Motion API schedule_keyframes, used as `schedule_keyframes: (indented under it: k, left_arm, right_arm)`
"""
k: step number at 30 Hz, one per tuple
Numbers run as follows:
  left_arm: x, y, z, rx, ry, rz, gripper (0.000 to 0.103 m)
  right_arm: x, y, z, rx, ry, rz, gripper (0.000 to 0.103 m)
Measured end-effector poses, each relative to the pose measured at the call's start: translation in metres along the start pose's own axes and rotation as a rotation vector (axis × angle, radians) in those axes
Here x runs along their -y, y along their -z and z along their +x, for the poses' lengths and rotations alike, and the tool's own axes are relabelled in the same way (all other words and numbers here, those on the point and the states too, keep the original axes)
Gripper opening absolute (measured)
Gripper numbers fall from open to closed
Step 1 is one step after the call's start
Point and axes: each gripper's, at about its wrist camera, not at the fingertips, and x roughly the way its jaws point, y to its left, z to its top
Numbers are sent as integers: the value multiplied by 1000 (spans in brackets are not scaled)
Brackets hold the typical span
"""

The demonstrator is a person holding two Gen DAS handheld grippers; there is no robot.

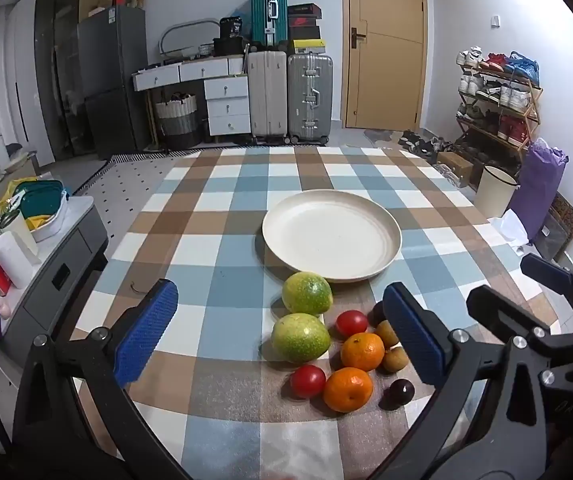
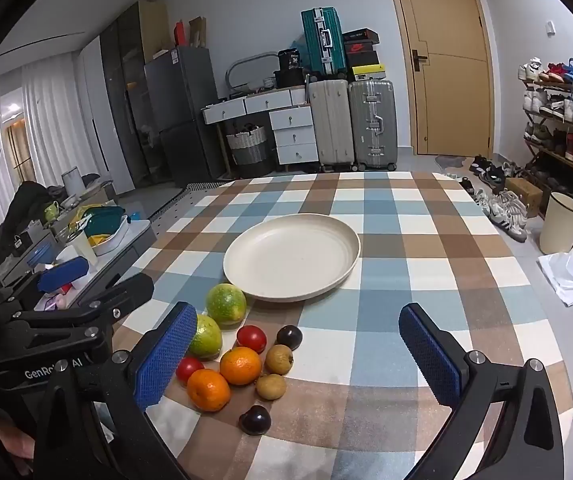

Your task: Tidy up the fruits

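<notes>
Between the left gripper's [image 1: 280, 332] wide-open jaws, holding nothing, sits the fruit cluster on the checkered tabletop [image 1: 222, 208]. Going left to right from its view: two green fruits [image 1: 300, 337] roughly centred between the jaws, one behind the other; two red tomatoes [image 1: 307, 381]; two oranges [image 1: 348, 389]; two brown fruits [image 1: 395, 358] and a dark plum [image 1: 401, 391] close against the right jaw, a second plum partly hidden behind that jaw. Cream plate [image 1: 331, 236] lies beyond the jaws, just past the far green fruit, nothing on it.

Right gripper [image 2: 296, 354]: jaws also spread wide, gripping nothing. Same cluster sits toward its left jaw, near green fruit [image 2: 206, 336] partly behind that pad, oranges [image 2: 241, 365] and plums [image 2: 255, 420] inside the gap. Right half of the gap shows bare cloth. Plate [image 2: 292, 256] ahead of jaws, left of centre.
</notes>
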Motion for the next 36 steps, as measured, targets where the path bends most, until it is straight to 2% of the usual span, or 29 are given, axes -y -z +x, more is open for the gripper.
schedule_keyframes:
  k: [8, 36]
  left_arm:
    - [1, -1, 3, -25, 1, -9, 103]
    - [-5, 1, 1, 2, 1, -31, 103]
  right_arm:
    - [0, 0, 0, 7, -1, 1, 103]
    - [1, 2, 1, 5, -14, 12, 103]
